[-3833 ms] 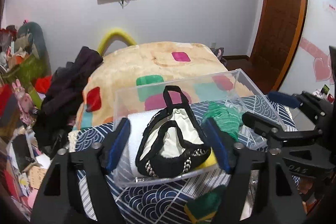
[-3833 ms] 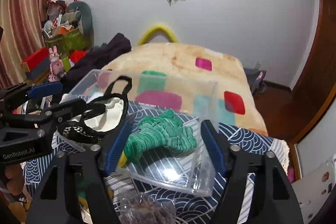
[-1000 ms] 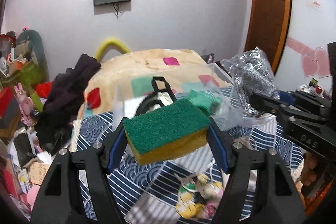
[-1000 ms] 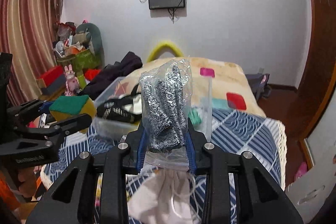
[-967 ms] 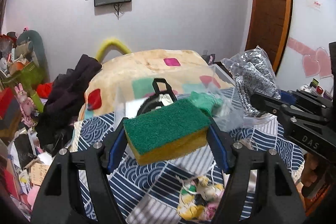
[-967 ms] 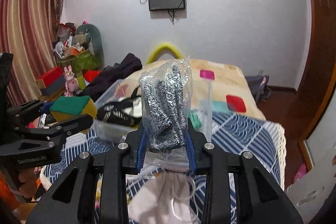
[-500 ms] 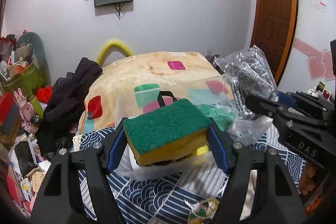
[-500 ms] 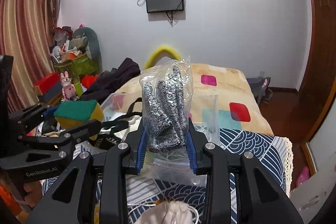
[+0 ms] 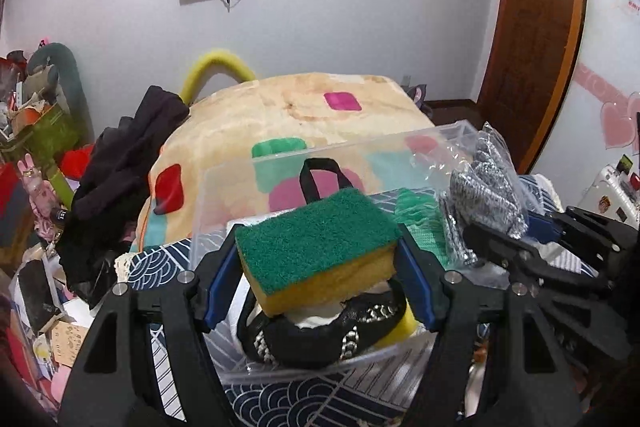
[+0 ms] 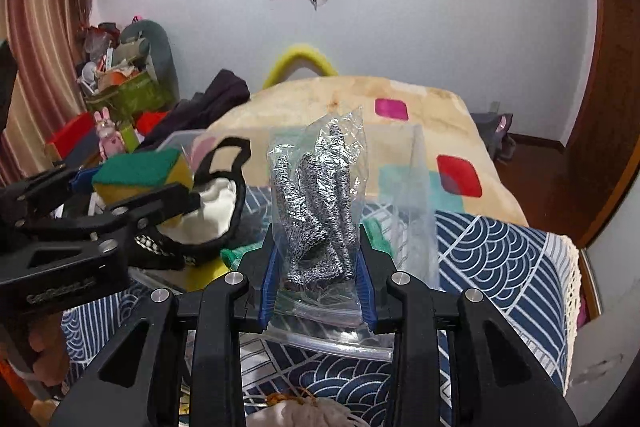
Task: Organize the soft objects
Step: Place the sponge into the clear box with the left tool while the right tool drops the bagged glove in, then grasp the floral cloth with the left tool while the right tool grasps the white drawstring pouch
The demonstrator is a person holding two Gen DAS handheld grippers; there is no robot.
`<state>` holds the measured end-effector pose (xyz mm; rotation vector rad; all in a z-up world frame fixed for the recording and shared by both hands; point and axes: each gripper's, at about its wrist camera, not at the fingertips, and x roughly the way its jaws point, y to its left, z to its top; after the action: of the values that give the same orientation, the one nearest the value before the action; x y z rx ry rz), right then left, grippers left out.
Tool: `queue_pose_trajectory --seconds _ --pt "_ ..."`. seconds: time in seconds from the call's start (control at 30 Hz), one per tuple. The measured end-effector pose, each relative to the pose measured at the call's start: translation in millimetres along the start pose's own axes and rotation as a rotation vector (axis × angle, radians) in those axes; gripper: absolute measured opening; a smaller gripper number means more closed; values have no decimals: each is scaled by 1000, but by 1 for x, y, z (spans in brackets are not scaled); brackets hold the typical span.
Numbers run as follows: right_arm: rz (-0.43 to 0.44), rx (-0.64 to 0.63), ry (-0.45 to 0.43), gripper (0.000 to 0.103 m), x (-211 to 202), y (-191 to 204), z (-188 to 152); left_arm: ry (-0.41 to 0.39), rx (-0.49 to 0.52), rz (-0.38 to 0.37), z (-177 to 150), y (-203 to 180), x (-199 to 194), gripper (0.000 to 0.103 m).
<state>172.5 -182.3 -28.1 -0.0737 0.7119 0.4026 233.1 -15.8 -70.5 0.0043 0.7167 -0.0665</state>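
My left gripper is shut on a green and yellow sponge and holds it above the left part of a clear plastic bin. The sponge also shows in the right wrist view. My right gripper is shut on a clear bag with grey knit gloves, held over the bin's right part; the bag also shows in the left wrist view. In the bin lie a black and white pouch and a green knit cloth.
The bin stands on a blue wave-pattern cloth. A bed with a beige blanket lies behind. Dark clothes hang at the left. A white drawstring bag lies near the front. A wooden door is at the right.
Both grippers, holding the sponge and the glove bag, have moved forward and down, closer over the bin. The sponge now covers most of the pouch.
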Motion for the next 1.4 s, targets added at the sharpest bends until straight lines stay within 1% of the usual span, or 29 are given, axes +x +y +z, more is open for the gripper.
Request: queue_pose_trajectory --seconds 0.1,0.13,0.2,0.27,0.3,0.33,0.37,0.43,0.5,0.53,0.63,0.67,0.73,0.8,0.87,0.93,0.97,1.1,1.2,1.3,1.4 --pt "1 -10 22 32 4 1 -3 33 -6 -11 -1 -1 12 70" --pt "-12 -18 22 32 4 3 -4 43 -9 -17 -2 -1 14 70" --pt "-21 -21 14 39 2 1 -4 58 -15 -17 -4 -1 18 70" --pt "-25 -16 9 53 -1 1 -4 65 -20 -19 -4 0 18 73" --pt "-24 -11 9 57 -1 1 -3 69 -26 -24 -4 1 17 73" --pt "-12 -6 5 68 -4 0 -3 73 -29 -31 -4 2 15 75" --pt "-9 -6 3 76 -5 -2 -2 78 -32 -41 -4 4 14 80" --pt "-17 -5 -17 77 -11 -2 -1 74 -49 -55 -4 7 9 83" --pt "-23 1 -46 81 -19 -4 1 62 -56 -62 -5 11 1 83" --pt "-20 6 -62 83 -26 -4 1 54 -55 -58 -5 11 -3 84" --pt "-9 23 -86 83 -37 -6 4 24 -57 -29 -9 13 -19 91" --pt "-6 25 -100 84 -44 -7 5 15 -58 -26 -10 14 -26 91" --pt "-5 26 -118 88 -52 -8 4 0 -49 -25 -15 13 -38 91" --pt "-2 28 -129 89 -58 -7 3 -15 -27 -12 -21 9 -50 92" --pt "-5 26 -140 92 -66 -7 -1 -30 -5 -2 -27 4 -61 97" --pt "-19 15 -145 96 -70 -8 -7 -37 12 -2 -35 0 -70 98" --pt "-24 14 -142 98 -72 -8 -10 -37 19 -6 -39 -1 -73 98" --pt "-43 10 -120 99 -71 -7 -26 -8 38 -16 -57 -10 -78 99" --pt "-40 -8 -71 99 -63 -4 -40 23 44 -17 -74 -15 -76 99" --pt "-50 -22 -8 99 -51 -3 -58 76 16 -37 -87 -12 -67 99" --pt "-53 8 47 99 -42 -7 -76 110 -33 -51 -100 -9 -62 99"
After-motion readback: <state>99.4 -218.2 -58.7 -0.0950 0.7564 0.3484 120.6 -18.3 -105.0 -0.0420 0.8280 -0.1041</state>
